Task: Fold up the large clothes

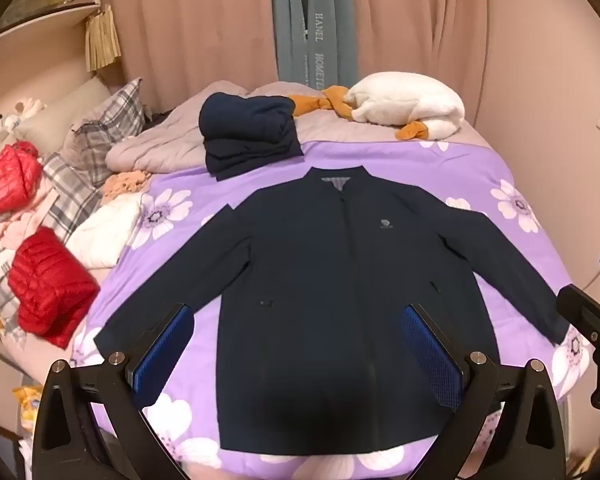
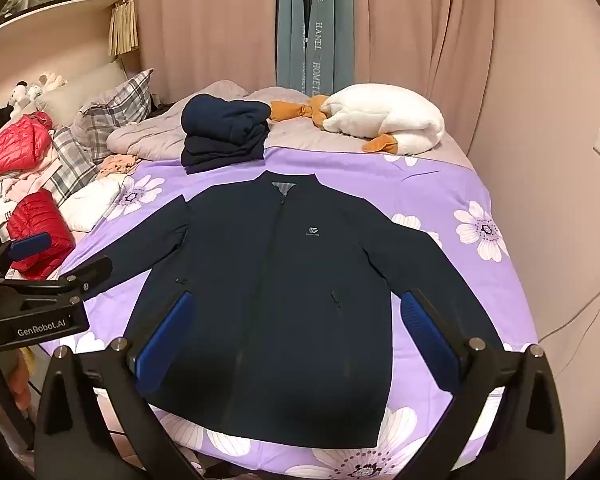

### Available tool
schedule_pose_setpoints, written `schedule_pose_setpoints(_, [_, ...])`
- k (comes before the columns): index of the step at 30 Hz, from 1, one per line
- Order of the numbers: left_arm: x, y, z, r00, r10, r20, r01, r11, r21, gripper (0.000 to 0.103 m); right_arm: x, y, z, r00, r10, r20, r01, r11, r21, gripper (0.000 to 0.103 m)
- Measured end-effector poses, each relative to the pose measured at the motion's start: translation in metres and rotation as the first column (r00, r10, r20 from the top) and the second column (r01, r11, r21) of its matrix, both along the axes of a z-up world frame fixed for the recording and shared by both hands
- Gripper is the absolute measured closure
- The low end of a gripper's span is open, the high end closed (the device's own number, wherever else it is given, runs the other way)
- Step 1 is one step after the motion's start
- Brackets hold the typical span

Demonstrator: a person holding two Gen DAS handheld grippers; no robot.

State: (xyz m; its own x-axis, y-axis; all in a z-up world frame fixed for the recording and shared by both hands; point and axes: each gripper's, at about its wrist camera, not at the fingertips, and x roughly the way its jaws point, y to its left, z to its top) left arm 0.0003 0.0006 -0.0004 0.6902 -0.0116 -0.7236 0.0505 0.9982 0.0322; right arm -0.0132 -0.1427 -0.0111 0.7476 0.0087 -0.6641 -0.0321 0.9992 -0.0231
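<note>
Jacket (image 1: 324,300) lies flat at the bed's (image 1: 512,168) near edge: soft, light, floppy. Both grippers, left (image 1: 300,360) and right (image 2: 296,344), hover open and empty; best pinch is probably a cuff or shoulder seam.

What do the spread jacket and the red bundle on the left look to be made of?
The navy jacket looks like a smooth, matte woven fabric, likely thin synthetic: it lies flat with few wrinkles. The red bundle looks like glossy quilted puffer nylon: stitched ribs and a slight sheen. Both are guesses from looks alone.
</note>
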Motion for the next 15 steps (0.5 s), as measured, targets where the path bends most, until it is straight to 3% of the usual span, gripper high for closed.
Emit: schedule_pose_setpoints(15, [-0.004,-0.003,-0.002,1.0,0.013,0.019,-0.013,0.999,0.039,0.001,-0.004,0.012,0.004,1.0,0.006,-0.005,-0.006,1.0,0.016,0.0])
